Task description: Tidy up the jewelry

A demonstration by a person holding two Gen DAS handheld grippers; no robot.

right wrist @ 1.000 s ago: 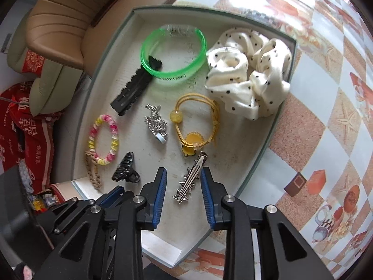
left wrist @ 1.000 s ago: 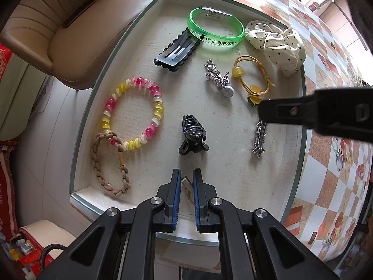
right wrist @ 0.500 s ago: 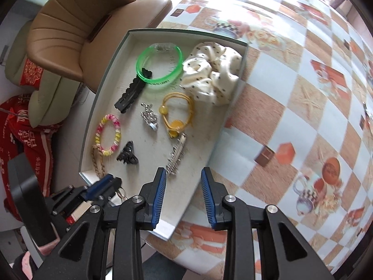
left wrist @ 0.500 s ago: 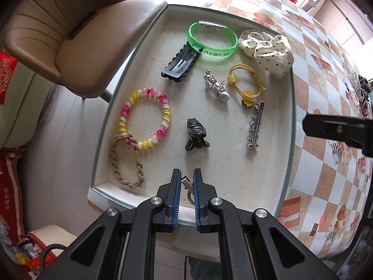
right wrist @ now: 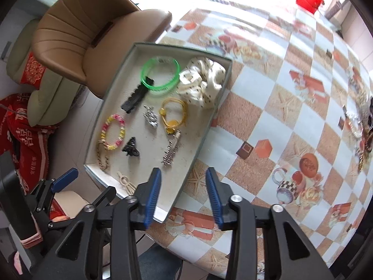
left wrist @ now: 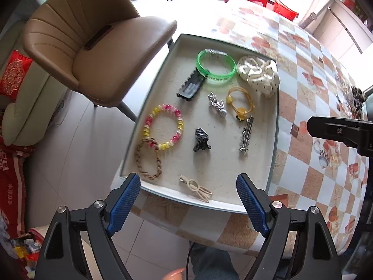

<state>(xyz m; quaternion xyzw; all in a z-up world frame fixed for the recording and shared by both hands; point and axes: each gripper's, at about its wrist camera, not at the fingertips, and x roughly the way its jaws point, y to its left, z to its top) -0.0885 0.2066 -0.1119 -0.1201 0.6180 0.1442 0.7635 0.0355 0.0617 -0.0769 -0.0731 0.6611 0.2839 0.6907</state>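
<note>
We count ten pieces in one tray on the bench. Bracelets and bangles come to three: one green bangle, one pink-and-yellow bead bracelet and one braided brown cord loop (its top overlaps the beads). Hair ties come to two: one cream dotted scrunchie and one yellow elastic. Clips come to five: one long black clip, one small black claw clip, one silver ornamented clip, one slim silver spiked clip and one cream clip. Beside the bench we count one tan chair.
</note>
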